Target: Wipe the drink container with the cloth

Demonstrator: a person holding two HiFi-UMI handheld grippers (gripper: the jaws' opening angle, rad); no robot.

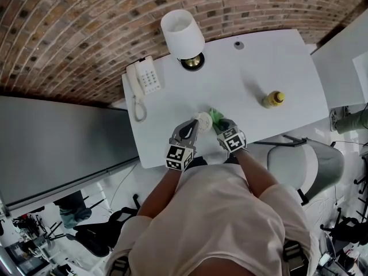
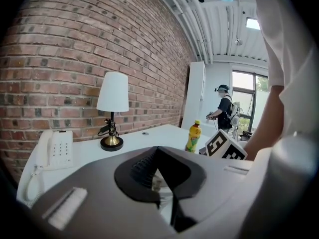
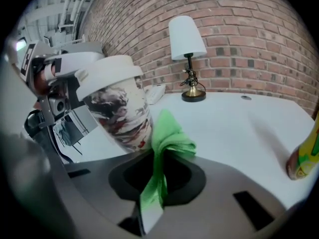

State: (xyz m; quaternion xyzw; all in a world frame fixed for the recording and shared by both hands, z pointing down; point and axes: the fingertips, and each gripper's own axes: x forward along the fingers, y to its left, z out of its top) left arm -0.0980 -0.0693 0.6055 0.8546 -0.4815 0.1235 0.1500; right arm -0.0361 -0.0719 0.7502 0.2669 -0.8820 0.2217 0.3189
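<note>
**Drink container (image 1: 203, 118) held up to meet the cloth (image 1: 217, 117)**

At the desk's (image 1: 259, 68) left edge lay a telephone (image 1: 144, 79), with a lamp (image 1: 183, 36) at the back edge. Both were well clear of the work.

Near the middle of the front edge, the left gripper (image 1: 194, 125) had its jaws closed on the drink container, a white-lidded cup with a mottled printed wall. The right gripper view showed the cup leaning and seemingly lifted off the desk. This probably served to turn its side toward the other gripper and free the wall for wiping.

Just to its right, the green cloth sat bunched against the cup's lower wall, apparently touching it. The right gripper (image 1: 223, 125) pinched the cloth tightly between its jaws, and a folded wad stuck out past the tips. That wad, rather than the hard jaws, likely met the cup.

Further right, a yellow bottle (image 1: 273, 99) stood alone toward the desk's right edge, untouched.
</note>
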